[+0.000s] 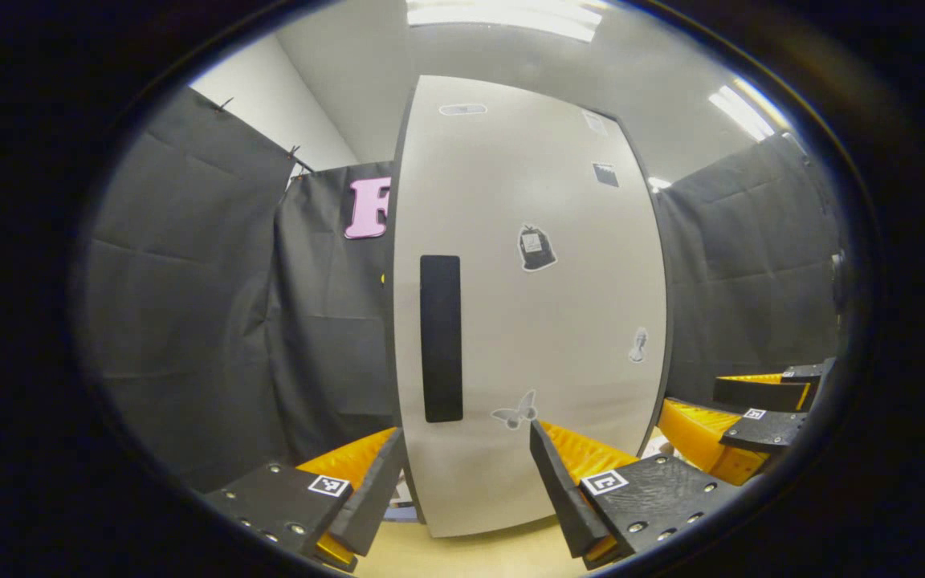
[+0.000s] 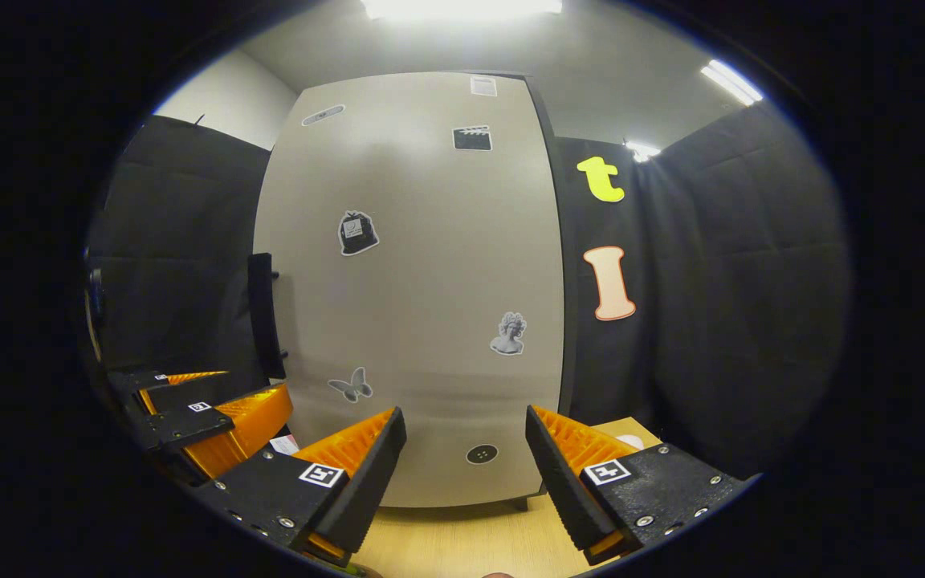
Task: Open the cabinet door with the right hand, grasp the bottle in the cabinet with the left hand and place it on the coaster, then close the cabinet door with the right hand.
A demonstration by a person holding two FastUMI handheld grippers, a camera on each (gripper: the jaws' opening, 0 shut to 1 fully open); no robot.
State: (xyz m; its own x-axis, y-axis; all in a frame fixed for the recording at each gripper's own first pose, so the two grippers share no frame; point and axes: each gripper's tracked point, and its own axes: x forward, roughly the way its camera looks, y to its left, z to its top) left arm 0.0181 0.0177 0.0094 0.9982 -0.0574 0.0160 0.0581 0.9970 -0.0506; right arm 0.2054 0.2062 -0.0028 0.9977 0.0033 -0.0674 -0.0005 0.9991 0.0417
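Black cloth walls close in the booth on both sides, with a pale ceiling and bright strip lights above. On the light wooden table stands a tall cabinet whose flat, pale grey door is shut, so whatever is inside is hidden and the bottle cannot be seen. A long black vertical bar handle sits near the door's left edge in the left gripper view; in the right gripper view the same handle stands out from the door's left side on two short posts. Small stickers dot the door, among them a grey butterfly sticker low down and a dark bag-shaped sticker higher up; a small bust sticker and a round dark dot show in the right gripper view.

The left gripper faces the door squarely, its fingers spread wide apart with nothing between them, short of the door and below the handle. The right gripper also points at the door with its fingers wide apart and empty. Each gripper appears at the edge of the other's view, side by side: the right gripper at the lower right of the left gripper view, the left gripper at the lower left of the right gripper view. A pale round edge, perhaps the coaster, peeks past the right gripper's finger on the table beside the cabinet.
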